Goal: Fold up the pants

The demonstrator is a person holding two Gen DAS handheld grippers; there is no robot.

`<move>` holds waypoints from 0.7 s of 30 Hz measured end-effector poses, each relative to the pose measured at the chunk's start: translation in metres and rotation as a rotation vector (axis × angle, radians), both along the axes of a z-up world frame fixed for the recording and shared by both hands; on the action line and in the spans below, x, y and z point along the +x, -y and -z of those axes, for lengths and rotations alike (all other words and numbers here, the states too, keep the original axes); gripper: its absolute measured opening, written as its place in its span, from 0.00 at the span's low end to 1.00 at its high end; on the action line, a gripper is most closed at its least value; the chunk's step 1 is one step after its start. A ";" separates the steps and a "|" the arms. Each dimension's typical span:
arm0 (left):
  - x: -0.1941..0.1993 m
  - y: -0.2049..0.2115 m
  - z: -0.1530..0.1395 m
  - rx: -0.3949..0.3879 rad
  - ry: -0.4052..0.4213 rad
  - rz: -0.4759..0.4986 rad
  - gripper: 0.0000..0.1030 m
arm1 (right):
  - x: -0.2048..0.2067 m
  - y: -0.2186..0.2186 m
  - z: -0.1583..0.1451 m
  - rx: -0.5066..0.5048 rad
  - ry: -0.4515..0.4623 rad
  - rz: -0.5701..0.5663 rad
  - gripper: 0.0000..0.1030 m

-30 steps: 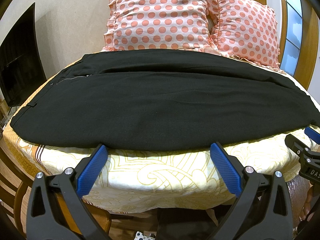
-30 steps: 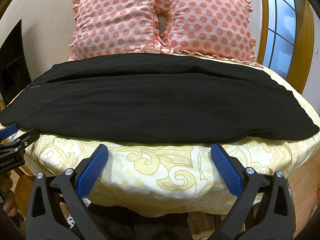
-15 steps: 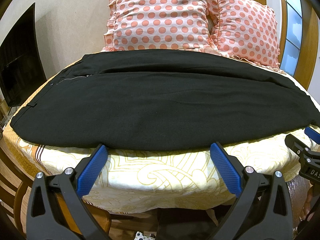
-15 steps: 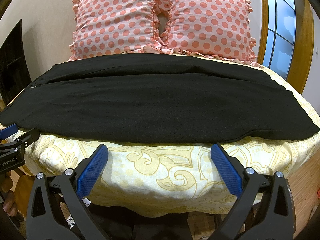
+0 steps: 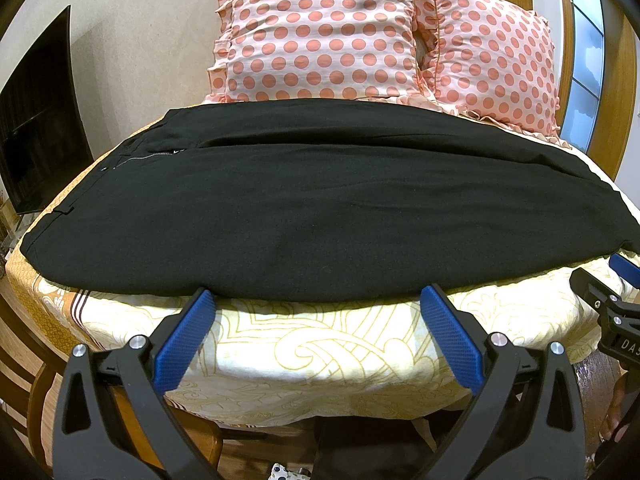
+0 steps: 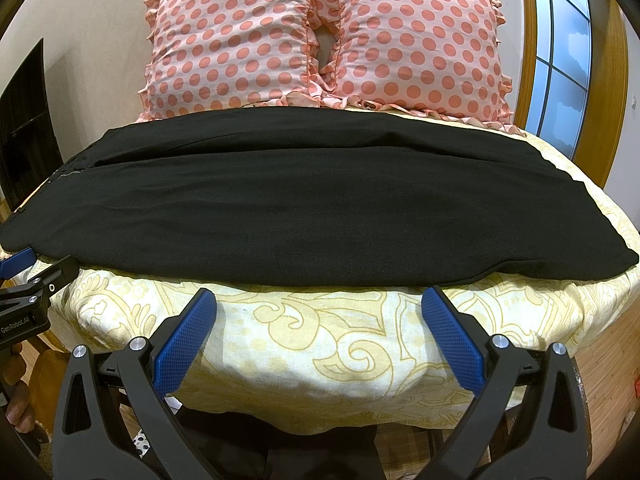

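Black pants (image 5: 320,208) lie flat across my bed (image 5: 304,344), stretched from 9 o'clock to 3 o'clock on the yellow patterned sheet, with the waistband and zipper (image 5: 144,157) toward 9 o'clock and the leg hems toward 3 o'clock. My left tongs (image 5: 318,304) hover at 6 o'clock just short of the near edge of the cloth, blue pads (image 5: 182,344) spread wide with nothing between them. My right tongs (image 6: 320,302) sit likewise at 6 o'clock in their own view, spread apart and empty, tips close to the fabric edge. In the left view my right tongs also show at 3 o'clock (image 5: 616,300); in the right view my left tongs appear at 9 o'clock (image 6: 28,296). Two pink polka-dot pillows (image 6: 320,40) lean at 12 o'clock beyond the pants. A dark screen (image 5: 36,120) stands at 9 o'clock, a window (image 6: 560,60) at 2 o'clock.
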State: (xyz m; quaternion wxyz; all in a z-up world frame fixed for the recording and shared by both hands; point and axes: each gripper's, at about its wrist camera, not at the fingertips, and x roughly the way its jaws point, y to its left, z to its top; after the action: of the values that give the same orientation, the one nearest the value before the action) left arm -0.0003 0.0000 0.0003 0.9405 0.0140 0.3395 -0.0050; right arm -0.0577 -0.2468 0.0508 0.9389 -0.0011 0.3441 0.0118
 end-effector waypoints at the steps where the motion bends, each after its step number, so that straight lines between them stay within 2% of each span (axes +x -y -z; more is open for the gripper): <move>1: 0.000 0.000 0.000 0.000 0.000 0.000 0.98 | 0.000 0.000 0.000 0.000 0.000 0.000 0.99; 21: 0.001 0.002 -0.003 0.001 -0.013 -0.010 0.98 | 0.002 0.000 -0.001 0.001 0.006 -0.023 0.99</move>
State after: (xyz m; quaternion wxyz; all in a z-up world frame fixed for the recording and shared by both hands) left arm 0.0009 -0.0016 0.0035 0.9383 0.0125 0.3455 -0.0003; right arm -0.0554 -0.2464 0.0518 0.9398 -0.0049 0.3411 0.0226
